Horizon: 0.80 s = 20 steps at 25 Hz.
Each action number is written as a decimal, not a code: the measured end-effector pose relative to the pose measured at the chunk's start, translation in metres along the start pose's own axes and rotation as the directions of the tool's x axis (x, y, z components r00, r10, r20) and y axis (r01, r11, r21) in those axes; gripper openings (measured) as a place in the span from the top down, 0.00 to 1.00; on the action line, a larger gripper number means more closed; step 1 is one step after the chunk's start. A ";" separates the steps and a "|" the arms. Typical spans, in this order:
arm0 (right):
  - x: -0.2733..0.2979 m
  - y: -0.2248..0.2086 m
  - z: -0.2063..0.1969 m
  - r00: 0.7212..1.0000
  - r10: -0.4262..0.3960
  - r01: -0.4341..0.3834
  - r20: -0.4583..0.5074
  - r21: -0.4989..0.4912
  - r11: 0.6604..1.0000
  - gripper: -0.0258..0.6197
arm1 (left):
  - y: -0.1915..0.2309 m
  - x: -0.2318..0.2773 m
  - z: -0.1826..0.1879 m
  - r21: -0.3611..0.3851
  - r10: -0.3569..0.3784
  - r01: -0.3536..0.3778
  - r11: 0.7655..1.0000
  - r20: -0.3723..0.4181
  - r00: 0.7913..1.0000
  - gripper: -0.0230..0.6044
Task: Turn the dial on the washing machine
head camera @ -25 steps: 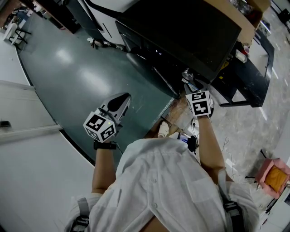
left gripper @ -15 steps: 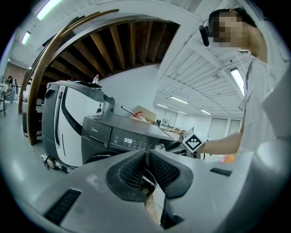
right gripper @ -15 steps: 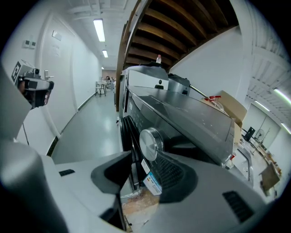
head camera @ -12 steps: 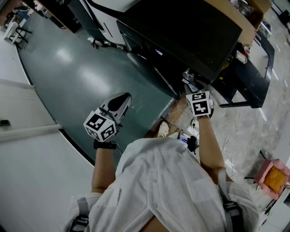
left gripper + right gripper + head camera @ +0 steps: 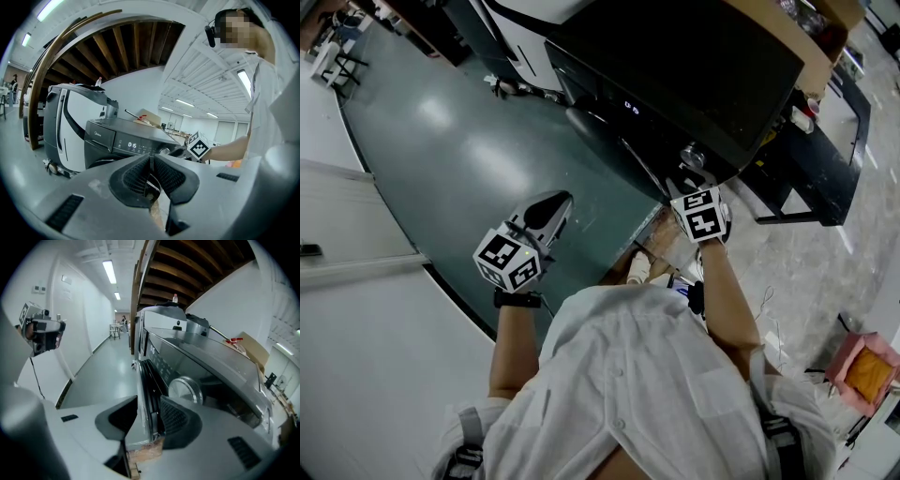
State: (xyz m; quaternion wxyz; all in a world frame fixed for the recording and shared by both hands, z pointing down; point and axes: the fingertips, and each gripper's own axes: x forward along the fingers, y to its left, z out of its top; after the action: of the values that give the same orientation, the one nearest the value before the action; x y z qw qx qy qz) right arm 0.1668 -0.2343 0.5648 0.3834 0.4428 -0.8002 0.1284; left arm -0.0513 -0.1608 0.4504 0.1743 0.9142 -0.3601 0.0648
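The dark washing machine (image 5: 675, 66) stands ahead with its display lit (image 5: 132, 146). Its round silver dial (image 5: 691, 153) sits at the front right corner and is bare. In the right gripper view the dial (image 5: 185, 390) shows just beyond and right of the jaws. My right gripper (image 5: 684, 184) hangs a little below the dial, open, with nothing held; its view (image 5: 149, 416) looks along the door's edge. My left gripper (image 5: 551, 208) hovers over the green floor, left of the machine and shut on nothing; its pads (image 5: 161, 174) meet. The left gripper view also catches the dial (image 5: 164, 151).
A white machine (image 5: 65, 122) stands to the left of the washer. A cardboard box (image 5: 787, 42) lies on top of the washer. A black frame (image 5: 816, 169) stands to the right, with a pink box (image 5: 862, 366) on the floor. A wooden block (image 5: 145, 454) props the washer's corner.
My right gripper has drawn back from the dial, which now shows uncovered. The washer's display has lit up. The left gripper has stayed where it was.
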 end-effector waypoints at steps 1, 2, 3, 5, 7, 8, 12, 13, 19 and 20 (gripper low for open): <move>0.000 0.005 0.007 1.000 0.014 -0.014 0.019 -0.008 1.000 0.72 | 0.001 -0.001 0.000 -0.001 0.002 -0.002 1.000 0.001 1.000 0.94; 0.000 0.010 0.014 0.999 0.024 -0.023 0.037 -0.027 0.999 0.72 | 0.002 -0.002 0.000 -0.002 0.006 -0.006 1.000 0.001 1.000 0.94; 0.000 0.012 0.022 0.998 0.031 -0.028 0.052 -0.053 0.998 0.71 | 0.003 -0.003 -0.001 -0.004 0.009 -0.009 1.000 0.002 1.000 0.94; 0.001 0.013 0.034 0.997 0.033 -0.026 0.071 -0.110 0.994 0.70 | 0.003 -0.003 -0.002 -0.005 0.010 -0.010 1.000 0.003 1.000 0.94; 0.004 0.006 0.044 0.997 0.020 -0.008 0.076 -0.163 0.987 0.69 | 0.001 -0.003 -0.003 -0.004 0.006 -0.006 1.000 0.003 1.000 0.94; 0.005 0.002 0.048 0.997 0.008 0.006 0.074 -0.186 0.982 0.68 | 0.000 -0.004 -0.003 -0.004 0.005 -0.005 1.000 0.003 1.000 0.94; 0.007 -0.018 0.054 0.998 -0.043 0.054 0.054 -0.234 0.971 0.67 | -0.001 -0.005 -0.004 -0.008 0.005 -0.005 1.000 0.001 1.000 0.94; 0.008 -0.021 0.050 0.998 -0.049 0.057 0.039 -0.237 0.970 0.67 | -0.001 -0.005 -0.005 -0.009 0.006 -0.006 1.000 0.000 1.000 0.94; 0.003 -0.028 0.039 0.995 -0.078 0.089 0.059 -0.218 0.972 0.66 | -0.002 -0.001 -0.002 -0.008 -0.003 0.003 1.000 0.001 1.000 0.94; 0.002 -0.029 0.039 0.995 -0.082 0.094 0.063 -0.210 0.973 0.66 | -0.003 0.000 -0.002 -0.007 -0.005 0.005 1.000 0.002 1.000 0.94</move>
State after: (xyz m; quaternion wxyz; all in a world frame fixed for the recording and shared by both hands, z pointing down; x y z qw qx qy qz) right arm 0.1696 -0.2731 0.5356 0.4122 0.4377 -0.7989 0.0132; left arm -0.0495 -0.1578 0.4511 0.1774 0.9146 -0.3580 0.0623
